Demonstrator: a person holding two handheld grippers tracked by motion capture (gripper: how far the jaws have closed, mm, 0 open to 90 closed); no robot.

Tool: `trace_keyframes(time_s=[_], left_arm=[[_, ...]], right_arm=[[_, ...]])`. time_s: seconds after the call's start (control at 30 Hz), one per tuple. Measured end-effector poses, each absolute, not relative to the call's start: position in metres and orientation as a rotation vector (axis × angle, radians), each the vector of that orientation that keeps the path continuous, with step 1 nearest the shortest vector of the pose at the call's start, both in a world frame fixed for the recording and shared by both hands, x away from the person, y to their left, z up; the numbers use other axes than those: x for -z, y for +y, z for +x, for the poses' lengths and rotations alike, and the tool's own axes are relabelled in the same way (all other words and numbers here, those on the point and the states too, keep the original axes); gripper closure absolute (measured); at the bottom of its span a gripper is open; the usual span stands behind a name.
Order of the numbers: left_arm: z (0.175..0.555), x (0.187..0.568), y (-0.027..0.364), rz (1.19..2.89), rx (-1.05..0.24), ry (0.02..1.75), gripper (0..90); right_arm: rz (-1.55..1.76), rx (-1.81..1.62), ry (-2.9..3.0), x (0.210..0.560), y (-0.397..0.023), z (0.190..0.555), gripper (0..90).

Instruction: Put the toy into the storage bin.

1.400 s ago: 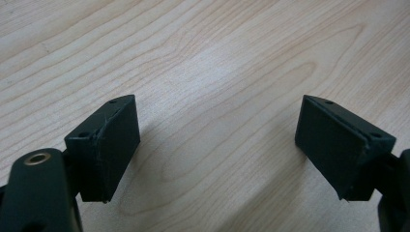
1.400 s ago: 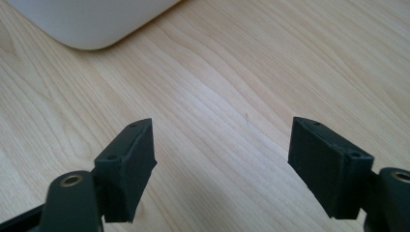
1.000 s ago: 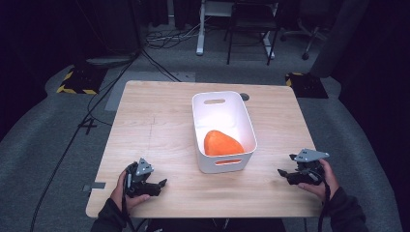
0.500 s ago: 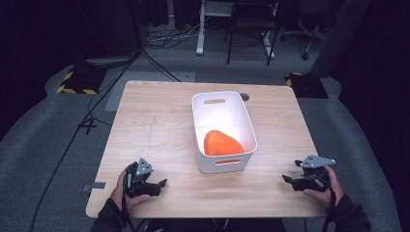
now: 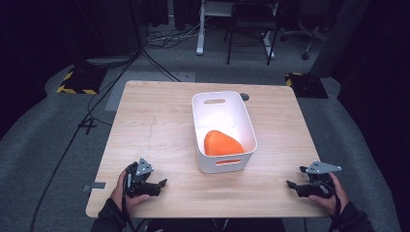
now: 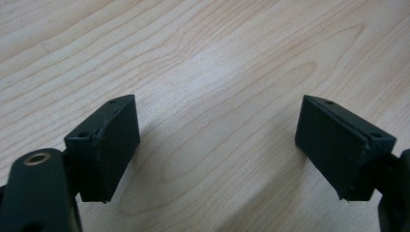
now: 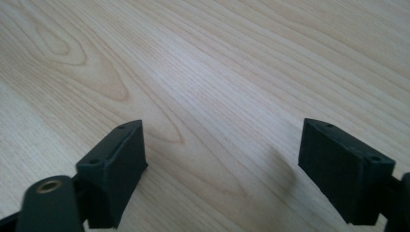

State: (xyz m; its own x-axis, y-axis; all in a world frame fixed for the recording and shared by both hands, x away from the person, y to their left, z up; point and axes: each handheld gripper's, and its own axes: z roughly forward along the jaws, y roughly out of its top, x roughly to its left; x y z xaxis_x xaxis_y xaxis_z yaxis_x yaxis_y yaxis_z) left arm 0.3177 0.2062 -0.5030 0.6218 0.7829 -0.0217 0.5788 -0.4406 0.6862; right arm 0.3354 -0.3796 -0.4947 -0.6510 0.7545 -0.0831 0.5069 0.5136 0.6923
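A white plastic bin (image 5: 223, 131) stands in the middle of the wooden table (image 5: 159, 121). An orange rounded object (image 5: 221, 143) lies inside it at the near end. My left gripper (image 5: 162, 184) rests at the table's near left, held by a hand, open with nothing between its jaws. In the left gripper view the left gripper (image 6: 217, 145) has its jaws wide apart over bare wood. My right gripper (image 5: 290, 184) sits at the near right corner, open and empty. The right gripper (image 7: 222, 169) in its own view also has its jaws spread over bare wood.
A small dark round disc (image 5: 244, 96) lies on the table behind the bin. Cables (image 5: 159, 38), a desk frame and a chair (image 5: 251, 24) stand on the grey floor beyond the table. Yellow-black striped blocks (image 5: 77, 82) sit at both far sides.
My right gripper has drawn back toward the near right corner of the table. The left gripper, bin and orange object have stayed put.
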Motion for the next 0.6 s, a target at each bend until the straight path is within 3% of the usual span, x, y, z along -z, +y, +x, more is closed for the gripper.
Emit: trace_keyframes(time_s=[0.6], left_arm=[[0.318,0.503,0.206,2.176,-0.395,1.064,16.1]], right_arm=[[1.219,-0.985,2.247,0.503,-0.415,0.327,14.8]])
